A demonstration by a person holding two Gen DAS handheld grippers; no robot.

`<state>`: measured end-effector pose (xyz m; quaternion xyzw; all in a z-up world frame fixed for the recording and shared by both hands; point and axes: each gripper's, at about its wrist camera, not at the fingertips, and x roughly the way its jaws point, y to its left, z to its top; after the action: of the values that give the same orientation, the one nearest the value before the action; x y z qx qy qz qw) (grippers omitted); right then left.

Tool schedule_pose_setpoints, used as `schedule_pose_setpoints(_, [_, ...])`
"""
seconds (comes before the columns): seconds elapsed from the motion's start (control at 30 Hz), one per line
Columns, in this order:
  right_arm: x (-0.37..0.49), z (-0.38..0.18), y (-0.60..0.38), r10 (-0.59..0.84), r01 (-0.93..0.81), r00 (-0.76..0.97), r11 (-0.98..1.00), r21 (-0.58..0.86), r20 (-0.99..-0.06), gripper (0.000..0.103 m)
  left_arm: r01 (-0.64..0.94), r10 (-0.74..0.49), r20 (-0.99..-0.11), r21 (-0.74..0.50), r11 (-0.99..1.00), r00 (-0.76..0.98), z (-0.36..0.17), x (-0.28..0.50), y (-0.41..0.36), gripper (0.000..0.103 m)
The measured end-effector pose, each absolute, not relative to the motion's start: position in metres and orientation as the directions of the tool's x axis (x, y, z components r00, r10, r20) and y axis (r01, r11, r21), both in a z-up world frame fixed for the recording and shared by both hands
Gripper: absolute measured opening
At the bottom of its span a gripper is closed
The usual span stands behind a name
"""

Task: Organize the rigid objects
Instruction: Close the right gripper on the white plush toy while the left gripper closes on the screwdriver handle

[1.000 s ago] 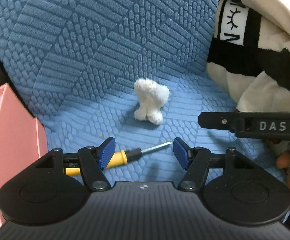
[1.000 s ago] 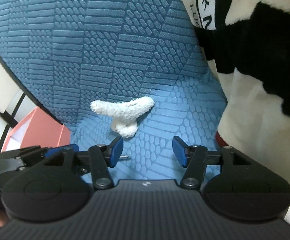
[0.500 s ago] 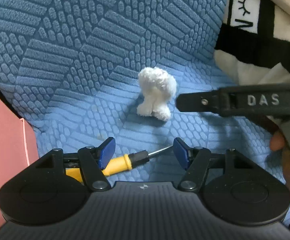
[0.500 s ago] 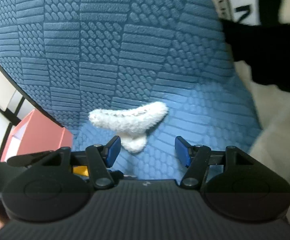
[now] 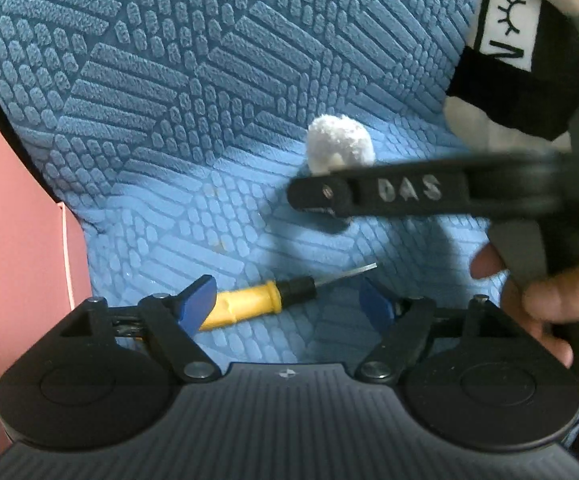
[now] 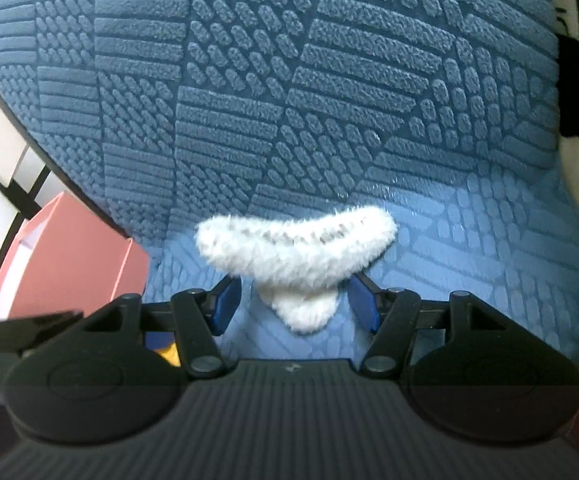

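Both wrist views close, angled down, sharing white fluffy piece [image 5: 339, 144].

My left view has the screwdriver [image 5: 265, 300] low at centre on the mat [image 5: 169, 100], the toy [image 5: 339, 146] above it, the box [image 5: 21, 248] far left, the blanket [image 5: 517, 40] upper right.

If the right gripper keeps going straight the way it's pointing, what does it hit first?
Most likely the fluffy white piece: it lies dead ahead, its lower end between the right gripper's open fingers. Beneath it is only the blue textured cushion.
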<state>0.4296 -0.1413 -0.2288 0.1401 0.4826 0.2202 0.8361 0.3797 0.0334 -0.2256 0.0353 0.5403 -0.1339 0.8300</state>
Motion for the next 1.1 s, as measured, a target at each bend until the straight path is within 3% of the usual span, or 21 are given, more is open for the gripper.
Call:
schedule_pose_setpoints(0.2, [0.436, -0.230, -0.138, 0.496, -0.234, 0.445, 0.868, 0.438, -0.746, 0.060, 0.264, -0.178, -0.908, -0.078, 0.961, 0.379, -0.226, 0.366, 0.028, 0.086])
schedule_pose_setpoints(0.43, [0.440, -0.228, -0.144, 0.509, -0.235, 0.417, 0.861, 0.452, -0.753, 0.039, 0.261, -0.053, -0.907, 0.064, 0.963, 0.418, -0.237, 0.362, 0.023, 0.092])
schedule_pose_setpoints(0.53, [0.439, -0.222, -0.147, 0.498, -0.247, 0.420, 0.867, 0.432, -0.759, 0.038, 0.219, 0.025, -0.900, 0.132, 0.967, 0.435, -0.242, 0.359, 0.032, 0.093])
schedule_pose_setpoints(0.77, [0.441, -0.213, -0.159, 0.458, -0.236, 0.440, 0.889, 0.393, -0.772, 0.038, 0.222, 0.016, -0.893, 0.130, 0.966, 0.450, -0.242, 0.358, 0.040, 0.091])
schedule_pose_setpoints(0.93, [0.443, -0.210, -0.175, 0.443, -0.221, 0.441, 0.897, 0.384, -0.780, 0.038, 0.279, -0.039, -0.886, 0.103, 0.955, 0.462, -0.236, 0.353, 0.030, 0.078])
schedule_pose_setpoints(1.03, [0.440, -0.208, -0.178, 0.437, -0.231, 0.440, 0.899, 0.371, -0.784, 0.038, 0.317, -0.089, -0.882, 0.071, 0.946, 0.463, -0.230, 0.348, 0.022, 0.061])
schedule_pose_setpoints(1.1, [0.439, -0.207, -0.177, 0.428, -0.239, 0.442, 0.903, 0.357, -0.788, 0.038, 0.333, -0.112, -0.882, 0.053, 0.942, 0.458, -0.225, 0.345, 0.019, 0.042])
